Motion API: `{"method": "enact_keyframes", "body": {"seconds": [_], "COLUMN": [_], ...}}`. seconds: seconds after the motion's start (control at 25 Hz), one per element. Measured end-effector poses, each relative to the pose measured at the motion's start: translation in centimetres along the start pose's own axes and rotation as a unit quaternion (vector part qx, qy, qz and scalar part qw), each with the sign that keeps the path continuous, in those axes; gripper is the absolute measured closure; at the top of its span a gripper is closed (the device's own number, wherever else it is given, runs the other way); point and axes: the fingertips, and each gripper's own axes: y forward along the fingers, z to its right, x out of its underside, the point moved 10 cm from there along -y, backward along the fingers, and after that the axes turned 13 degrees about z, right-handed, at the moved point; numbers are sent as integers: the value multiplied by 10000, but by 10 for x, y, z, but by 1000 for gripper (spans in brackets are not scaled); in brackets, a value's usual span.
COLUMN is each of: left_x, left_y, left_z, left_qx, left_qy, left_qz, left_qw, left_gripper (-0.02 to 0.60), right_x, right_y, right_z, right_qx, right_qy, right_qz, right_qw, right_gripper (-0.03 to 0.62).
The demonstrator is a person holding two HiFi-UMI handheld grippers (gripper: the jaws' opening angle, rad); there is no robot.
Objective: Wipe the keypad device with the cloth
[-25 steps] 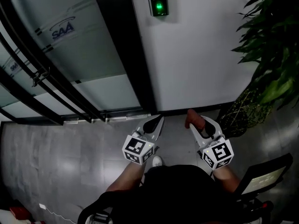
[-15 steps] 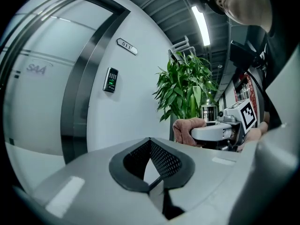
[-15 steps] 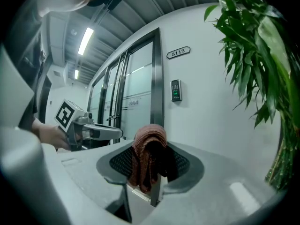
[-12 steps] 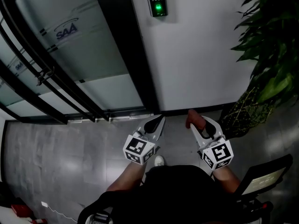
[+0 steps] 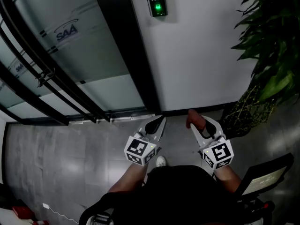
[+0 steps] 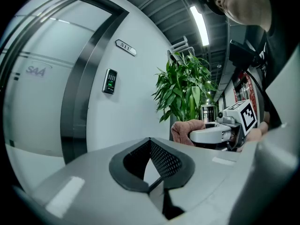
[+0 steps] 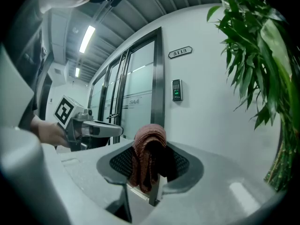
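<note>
— At the far left of the head view, what have you got?

— A glass door (image 5: pixel 61 50) with dark rails across it, then a dark door frame (image 5: pixel 126 46). Grey floor (image 5: pixel 61 163) lies below.

— And your left gripper?

— I'm holding the left gripper (image 5: pixel 159 120) low over the floor, pointed at the foot of the white wall (image 5: pixel 201 55). In its own view the fingers (image 6: pixel 164 161) are pressed together at the tips, with nothing between them.

— Where's the keypad device?

— The keypad device (image 5: pixel 158 0) is mounted high on the wall, just right of the door frame, with a green light lit on it. It's well apart from both grippers. The left gripper view has it up and to the left of the fingers. The right gripper view has it above them, slightly right, under a small number plate (image 7: pixel 180 52).

— And the cloth?

— The cloth (image 7: pixel 147 153) is reddish-brown and clamped in my right gripper (image 5: pixel 199 122). Those fingers are drawn in narrow on its fold. A bunched loop stands above the tips and loose ends hang down in front of the pads. It touches only the fingers and is nowhere near the keypad device.

— Anything further right?

— A leafy green plant (image 5: pixel 269 50) stands against the wall, with its base near the right gripper.
</note>
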Motion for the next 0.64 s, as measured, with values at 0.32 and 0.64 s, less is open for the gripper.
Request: {"method": "enact_keyframes", "body": {"seconds": [0.32, 0.64], "left_x": [0, 1], "left_y": [0, 1], "left_z": [0, 4], "left_qx": [6, 89], "left_qy": [3, -3], "left_qz": [11, -12], "left_qw": [10000, 10000], "left_gripper": [565, 565], "right_x": [1, 1], "right_y": [-2, -2], "right_z": [0, -2], "right_qx": [4, -5], "right_qy": [-26, -46], "right_qz": [-46, -47], "right_qw": [10000, 10000], "right_gripper": [454, 454]}}
